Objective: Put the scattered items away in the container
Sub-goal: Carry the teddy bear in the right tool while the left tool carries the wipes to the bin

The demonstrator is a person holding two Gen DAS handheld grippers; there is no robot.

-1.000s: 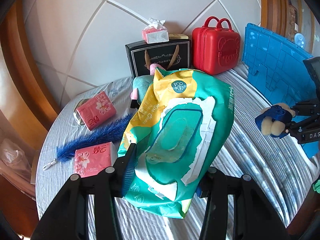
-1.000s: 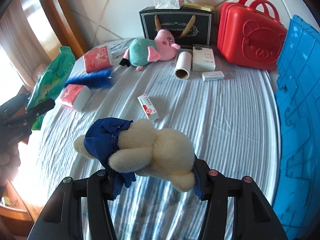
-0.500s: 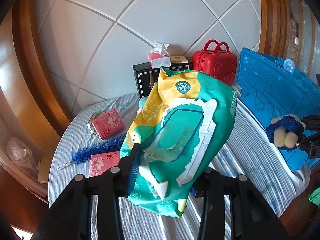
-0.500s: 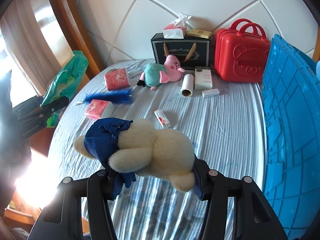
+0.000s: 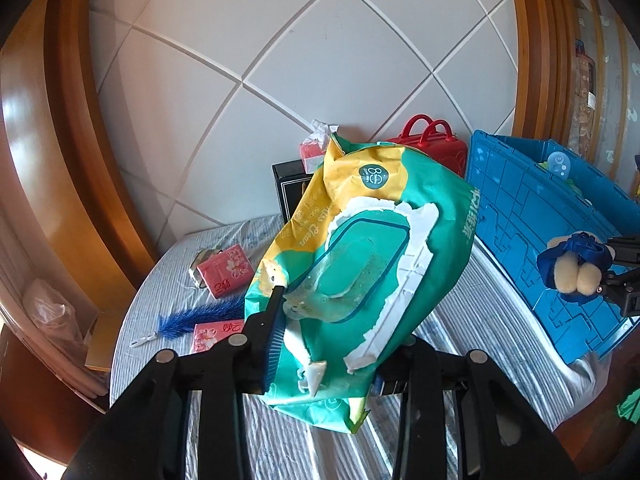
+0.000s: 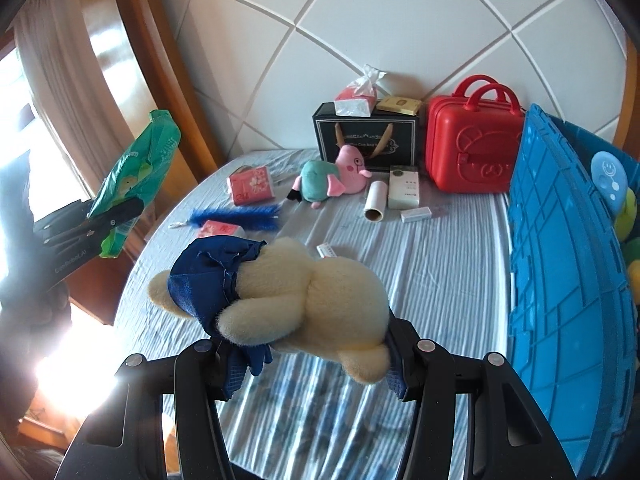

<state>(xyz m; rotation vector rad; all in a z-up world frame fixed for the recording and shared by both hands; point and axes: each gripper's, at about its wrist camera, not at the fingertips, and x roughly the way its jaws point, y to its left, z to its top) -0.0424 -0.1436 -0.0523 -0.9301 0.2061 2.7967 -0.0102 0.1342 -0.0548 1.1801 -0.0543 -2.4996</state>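
While clamped by left hand-held gripper [image 5: 326, 346] | wipes pack [image 5: 360, 264] crumpled (label torn) | right hand-held gripper [image 6: 310, 364] grips teddy [image 6: 304, 292]

A round dark-green badge reading "80" is printed on the yellow upper part of the crumpled green-and-yellow wet-wipes pack [image 5: 360, 264]; slanted white lettering on that yellow area is seen upside down and appears to read "Body Wipes" and "Clean" — the characters along its right edge cannot be made out. Gold script reading "Cup And" is carried on the front of the black gift box with rope handles [image 6: 366, 138], the remaining words being hidden. Red characters are printed on the pink floral tissue packets [image 5: 224, 274], too small to be read. The black side of the left gripper [image 6: 86, 222] is marked with pale lettering, blurred beyond certainty.
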